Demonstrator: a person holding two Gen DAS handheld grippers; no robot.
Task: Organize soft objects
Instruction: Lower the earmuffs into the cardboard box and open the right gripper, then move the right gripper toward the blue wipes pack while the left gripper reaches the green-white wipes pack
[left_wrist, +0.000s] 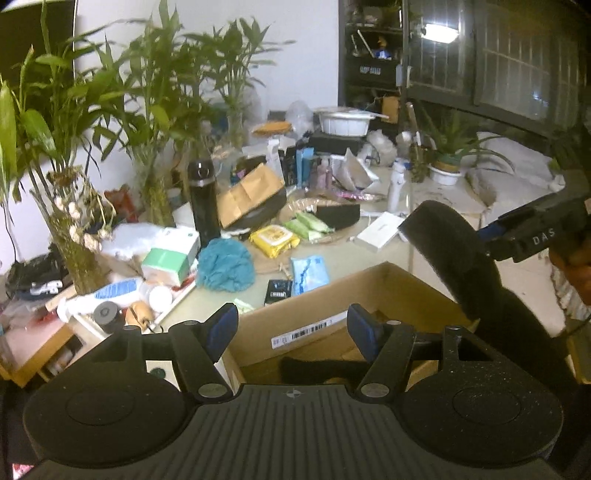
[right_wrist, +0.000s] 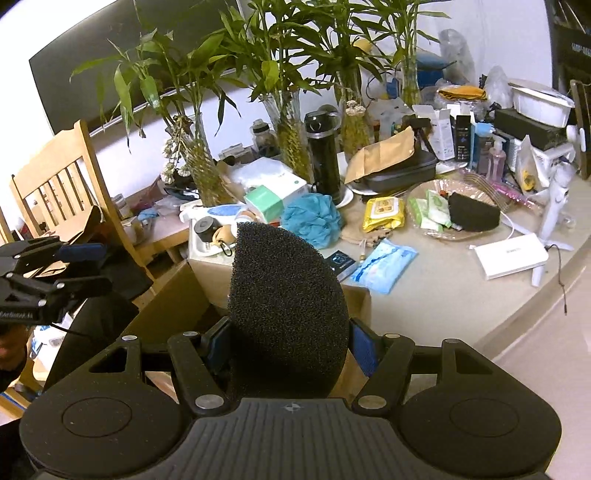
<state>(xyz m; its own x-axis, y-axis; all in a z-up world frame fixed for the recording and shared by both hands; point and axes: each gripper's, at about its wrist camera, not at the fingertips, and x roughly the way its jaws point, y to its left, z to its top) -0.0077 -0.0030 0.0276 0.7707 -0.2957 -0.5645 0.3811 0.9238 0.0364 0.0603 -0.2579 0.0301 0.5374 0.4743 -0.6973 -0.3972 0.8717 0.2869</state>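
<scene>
While the black foam sponge (right_wrist: 288, 306) sits clamped between the blue pads of the right claw (right_wrist: 288, 345), it hangs just above the open cardboard box (left_wrist: 332, 306) at the desk edge. One black foam piece (left_wrist: 321, 369) already lies inside the box. The left claw (left_wrist: 291, 330) is spread wide with nothing between its pads, hovering over the near box wall.

Doing the drop well, as I judge it: bring the sponge lower, inside the box walls, before letting go. Foam is light and springy, so a high release could bounce it out. Keep the left claw off to the side so it doesn't block the opening.

More soft stuff waits on the desk (right_wrist: 461, 295): a teal mesh bath pouf (right_wrist: 314, 218), a yellow wipes pack (right_wrist: 384, 212), a blue tissue pack (right_wrist: 384, 264) and another black foam wedge (right_wrist: 472, 212) on a clear plate. The desk is badly cluttered: a black thermos (right_wrist: 325, 155), a brown paper bag (right_wrist: 384, 155), small boxes, bottles, and bamboo stalks in glass vases (right_wrist: 288, 140) at the back. A wooden chair (right_wrist: 55, 177) stands left, against a white wall.
</scene>
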